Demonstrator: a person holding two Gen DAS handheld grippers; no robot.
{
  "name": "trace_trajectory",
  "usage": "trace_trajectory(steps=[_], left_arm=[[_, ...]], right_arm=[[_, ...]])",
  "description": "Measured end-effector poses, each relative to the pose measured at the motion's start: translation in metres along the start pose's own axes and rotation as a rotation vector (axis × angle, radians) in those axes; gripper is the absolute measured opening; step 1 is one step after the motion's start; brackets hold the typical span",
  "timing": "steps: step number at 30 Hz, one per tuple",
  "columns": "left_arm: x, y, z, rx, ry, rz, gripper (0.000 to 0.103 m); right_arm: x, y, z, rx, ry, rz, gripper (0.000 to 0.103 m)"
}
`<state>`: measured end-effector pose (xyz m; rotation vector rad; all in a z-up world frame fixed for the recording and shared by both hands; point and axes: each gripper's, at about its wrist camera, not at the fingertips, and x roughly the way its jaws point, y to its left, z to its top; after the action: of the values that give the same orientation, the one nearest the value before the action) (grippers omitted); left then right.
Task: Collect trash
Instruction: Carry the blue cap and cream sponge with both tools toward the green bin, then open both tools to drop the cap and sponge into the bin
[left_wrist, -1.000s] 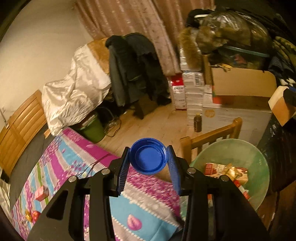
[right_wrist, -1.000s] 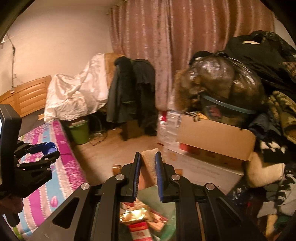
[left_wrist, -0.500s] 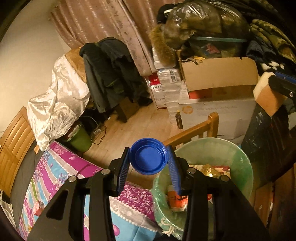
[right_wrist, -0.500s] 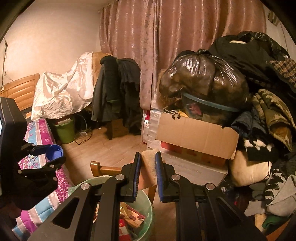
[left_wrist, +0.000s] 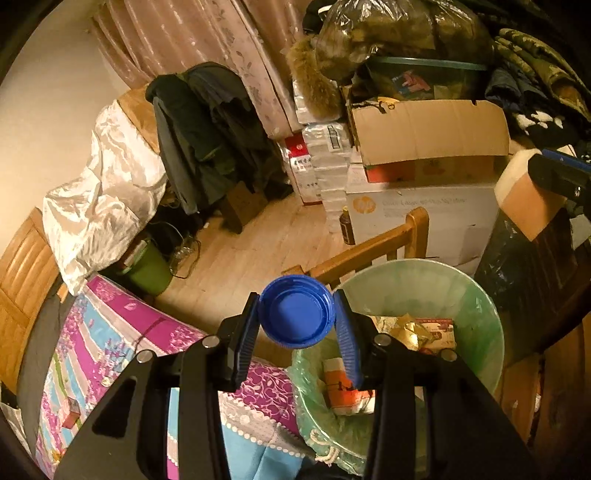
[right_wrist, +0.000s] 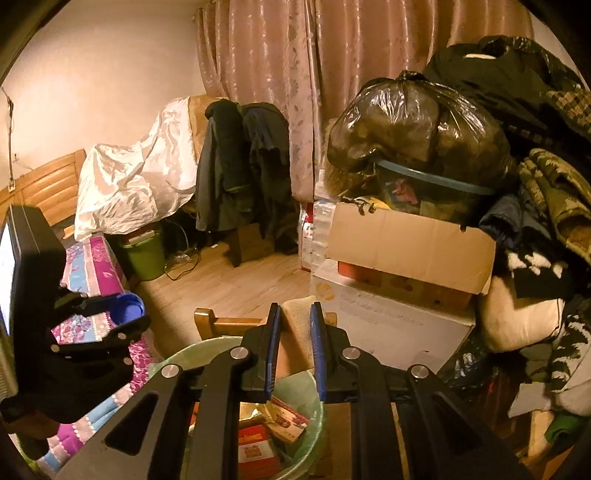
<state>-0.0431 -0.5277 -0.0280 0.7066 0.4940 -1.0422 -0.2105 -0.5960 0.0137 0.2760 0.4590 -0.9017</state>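
Blue plastic cap (left_wrist: 296, 312) sits clamped between the jaws of the left gripper (left_wrist: 297, 325), open side toward the camera. Just right of and below those jaws stands the bin (left_wrist: 491, 332), lined with a pale green bag and already holding cartons and wrappers. The cap is near the bin's rim but not over the opening; bedspread (left_wrist: 110, 332) lies below and left of it.

The right gripper (right_wrist: 295, 343) has its jaws clamped on a tan foam piece (right_wrist: 297, 317), held above the far rim of the same bin (right_wrist: 314, 417). Beyond both, a wooden bed rail (left_wrist: 369, 251), then stacked boxes (left_wrist: 424, 136).

Judged step: carrying trash to the bin. Next, the left jaws need shifting right until the cap is over the opening, then parting; the foam looks ready for release.
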Motion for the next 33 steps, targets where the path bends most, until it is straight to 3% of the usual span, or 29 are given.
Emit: trace_trajectory(steps=[8, 17, 18, 19, 21, 33], left_arm=[[0.016, 0.003, -0.014, -0.018, 0.064, -0.059, 0.038], [0.014, 0.003, -0.011, -0.032, 0.058, -0.099, 0.038], [0.014, 0.002, -0.011, -0.027, 0.051, -0.111, 0.039], [0.015, 0.001, -0.010, -0.019, 0.050, -0.119, 0.039], [0.021, 0.000, -0.012, -0.007, 0.082, -0.121, 0.065], [0.020, 0.010, -0.017, -0.073, 0.075, -0.159, 0.066]], right_arm=[[0.008, -0.005, -0.005, 0.072, 0.036, 0.077, 0.017], [0.010, -0.005, -0.006, 0.105, 0.042, 0.117, 0.018], [0.013, -0.004, -0.008, 0.106, 0.049, 0.128, 0.019], [0.015, -0.004, -0.009, 0.109, 0.060, 0.127, 0.032], [0.022, -0.006, -0.014, 0.130, 0.074, 0.128, 0.048], [0.028, -0.014, -0.019, 0.167, 0.080, 0.130, 0.048]])
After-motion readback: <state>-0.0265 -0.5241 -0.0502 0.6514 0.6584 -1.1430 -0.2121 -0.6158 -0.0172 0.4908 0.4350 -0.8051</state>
